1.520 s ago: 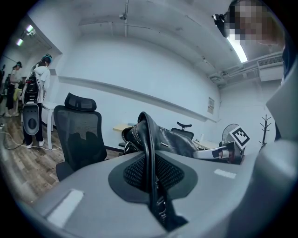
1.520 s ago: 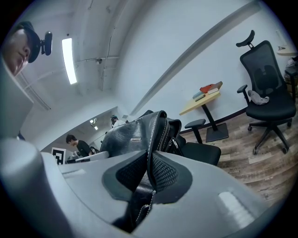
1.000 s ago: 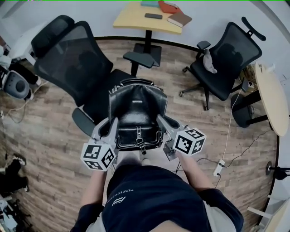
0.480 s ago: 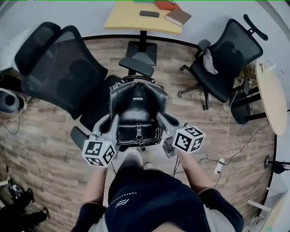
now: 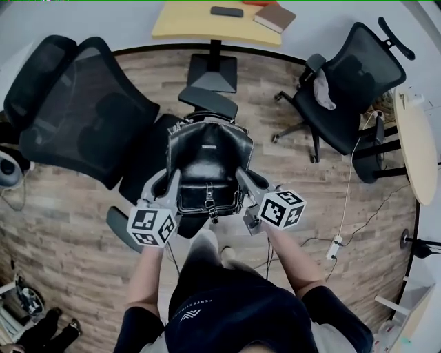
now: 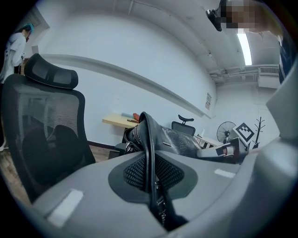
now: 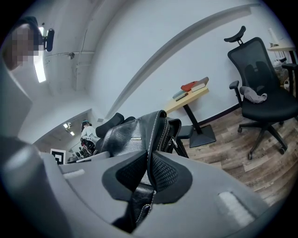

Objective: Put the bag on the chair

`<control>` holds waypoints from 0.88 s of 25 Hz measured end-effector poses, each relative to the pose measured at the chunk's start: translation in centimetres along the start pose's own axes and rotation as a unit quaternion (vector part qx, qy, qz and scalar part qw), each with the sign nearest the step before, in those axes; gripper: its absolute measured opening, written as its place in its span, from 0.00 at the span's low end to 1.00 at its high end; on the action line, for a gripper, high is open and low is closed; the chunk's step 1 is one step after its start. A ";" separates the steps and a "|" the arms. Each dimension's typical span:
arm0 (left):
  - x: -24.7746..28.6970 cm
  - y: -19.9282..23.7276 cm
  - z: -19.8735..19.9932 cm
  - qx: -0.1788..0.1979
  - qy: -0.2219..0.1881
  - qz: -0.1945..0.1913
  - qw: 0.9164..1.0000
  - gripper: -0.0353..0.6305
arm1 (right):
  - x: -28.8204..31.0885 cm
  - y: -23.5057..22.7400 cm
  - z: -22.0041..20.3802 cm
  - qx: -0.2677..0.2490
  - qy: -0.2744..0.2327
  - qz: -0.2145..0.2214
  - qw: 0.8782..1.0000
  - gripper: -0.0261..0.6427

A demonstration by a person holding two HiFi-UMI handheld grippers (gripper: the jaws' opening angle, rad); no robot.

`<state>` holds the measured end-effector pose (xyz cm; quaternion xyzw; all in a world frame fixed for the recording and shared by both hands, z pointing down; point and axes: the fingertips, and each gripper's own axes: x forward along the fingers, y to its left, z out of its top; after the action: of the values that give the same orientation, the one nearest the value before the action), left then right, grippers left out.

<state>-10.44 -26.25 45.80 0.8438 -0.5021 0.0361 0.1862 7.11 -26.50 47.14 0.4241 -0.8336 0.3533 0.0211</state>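
Note:
A black leather bag [image 5: 209, 165] hangs in the air between both grippers, over the seat [image 5: 148, 162] of the big black mesh chair [image 5: 79, 110] at the left. My left gripper [image 5: 171, 185] is shut on the bag's left edge [image 6: 149, 158]. On the opposite side my right gripper [image 5: 242, 180] is shut on its right edge [image 7: 151, 172]. Buckle straps show at the bag's near side. The chair's armrest [image 5: 209, 101] lies just beyond the bag.
A second black office chair [image 5: 351, 83] with a grey cloth on its seat stands at the right. A yellow table [image 5: 213, 21] with a phone and book is at the back. A round table edge [image 5: 413, 145] and a floor cable [image 5: 344, 207] lie right.
The bag and both grippers have stayed gripped together while the view shifted toward the big chair; the chair's seat now lies closer under the bag.

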 end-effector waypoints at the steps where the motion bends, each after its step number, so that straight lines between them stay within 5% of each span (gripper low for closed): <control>1: 0.4 0.4 -0.3 -0.002 0.002 0.000 1.000 0.13 | 0.5 -0.3 -0.2 0.000 0.001 -0.003 1.000 0.09; 11: 4.5 4.5 -2.6 0.015 0.004 0.012 1.000 0.13 | 5.0 -3.1 -1.1 0.005 -0.003 -0.034 0.999 0.09; 22: 8.1 7.0 -4.0 0.030 0.005 -0.021 0.999 0.13 | 7.8 -5.1 -1.9 0.023 -0.011 -0.063 0.998 0.09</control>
<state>-11.98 -34.64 53.47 0.8591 -0.4822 0.0515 0.1637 5.29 -32.76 54.15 0.4799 -0.7972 0.3655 0.0241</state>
